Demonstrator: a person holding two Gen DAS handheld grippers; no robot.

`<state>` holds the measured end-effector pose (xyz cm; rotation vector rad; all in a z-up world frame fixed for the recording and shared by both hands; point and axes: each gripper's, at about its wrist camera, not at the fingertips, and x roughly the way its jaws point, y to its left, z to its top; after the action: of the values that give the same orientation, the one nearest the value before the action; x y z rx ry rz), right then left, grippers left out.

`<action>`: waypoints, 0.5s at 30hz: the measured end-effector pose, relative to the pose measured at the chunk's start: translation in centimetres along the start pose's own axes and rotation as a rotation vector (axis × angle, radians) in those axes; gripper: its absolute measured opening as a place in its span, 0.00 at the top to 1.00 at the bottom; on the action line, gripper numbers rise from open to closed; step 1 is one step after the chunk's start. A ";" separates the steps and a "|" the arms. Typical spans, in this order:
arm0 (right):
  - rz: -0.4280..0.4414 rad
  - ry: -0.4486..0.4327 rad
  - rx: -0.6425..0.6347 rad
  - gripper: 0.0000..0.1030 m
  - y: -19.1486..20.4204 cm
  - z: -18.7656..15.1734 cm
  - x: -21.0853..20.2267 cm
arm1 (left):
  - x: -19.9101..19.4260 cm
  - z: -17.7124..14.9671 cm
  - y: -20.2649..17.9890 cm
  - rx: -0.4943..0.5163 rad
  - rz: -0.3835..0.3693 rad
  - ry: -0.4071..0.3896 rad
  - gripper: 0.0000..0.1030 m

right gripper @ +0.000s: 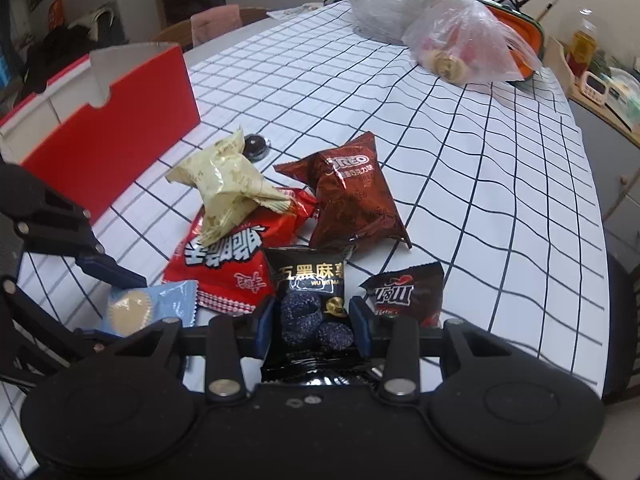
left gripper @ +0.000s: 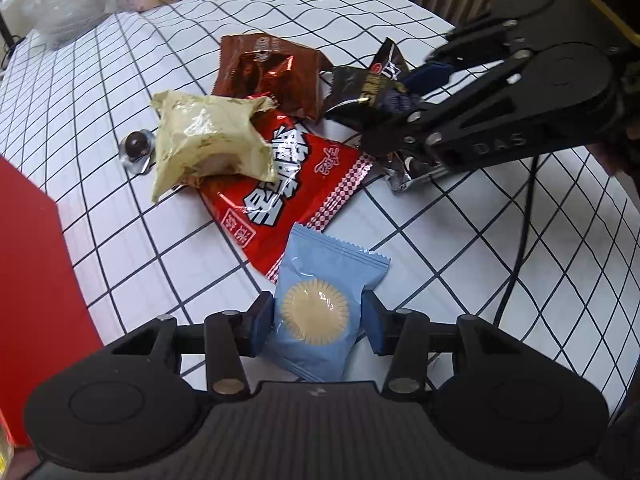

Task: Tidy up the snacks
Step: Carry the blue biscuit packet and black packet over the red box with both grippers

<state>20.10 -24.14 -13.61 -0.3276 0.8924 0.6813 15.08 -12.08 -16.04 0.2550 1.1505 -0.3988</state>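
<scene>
Seven snacks lie clustered on a desk (right gripper: 460, 152) covered in a white cloth with a black grid. In the left wrist view, the left claw (left gripper: 318, 322) at lower centre has its blue pads pressed against both sides of a light blue biscuit packet (left gripper: 324, 300) — its lower edge is hidden behind the claw body. In the right wrist view, the right claw (right gripper: 312, 326) is clamped on a black sesame-snack packet (right gripper: 308, 300), its bottom also cut off. Beside it on the right lies a dark packet (right gripper: 408, 292), its lettering hard to read. Above sit a large red packet (right gripper: 236, 264), a cream packet (right gripper: 228, 188) resting on it, a brown Oreo packet (right gripper: 352, 200), and one small round chocolate (right gripper: 255, 145). A red box (right gripper: 116, 132) stands open at upper left; its inside is not visible. Two clear plastic bags (right gripper: 460, 36) lie at upper right — contents blurred.
</scene>
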 end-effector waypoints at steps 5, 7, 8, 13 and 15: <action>0.000 -0.011 0.051 0.64 0.5 -0.5 -1.7 | -0.8 -0.9 0.9 -0.082 -0.012 -0.015 0.56; 0.003 -0.016 0.069 0.64 0.8 -0.8 -2.4 | -1.4 -1.4 1.3 -0.115 -0.013 -0.028 0.56; 0.005 -0.019 0.079 0.64 1.0 -0.9 -2.8 | -1.7 -1.5 1.5 -0.130 -0.012 -0.033 0.56; 0.014 -0.043 0.105 0.64 2.3 -1.4 -4.9 | -3.6 -2.6 2.7 -0.226 -0.016 -0.071 0.57; 0.012 -0.054 0.114 0.64 2.9 -1.4 -5.6 | -4.3 -2.9 3.1 -0.264 -0.017 -0.089 0.57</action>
<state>14.84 -25.05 -9.93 -0.2019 0.8786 0.6448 12.49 -7.35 -13.25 -0.0032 1.1047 -0.2670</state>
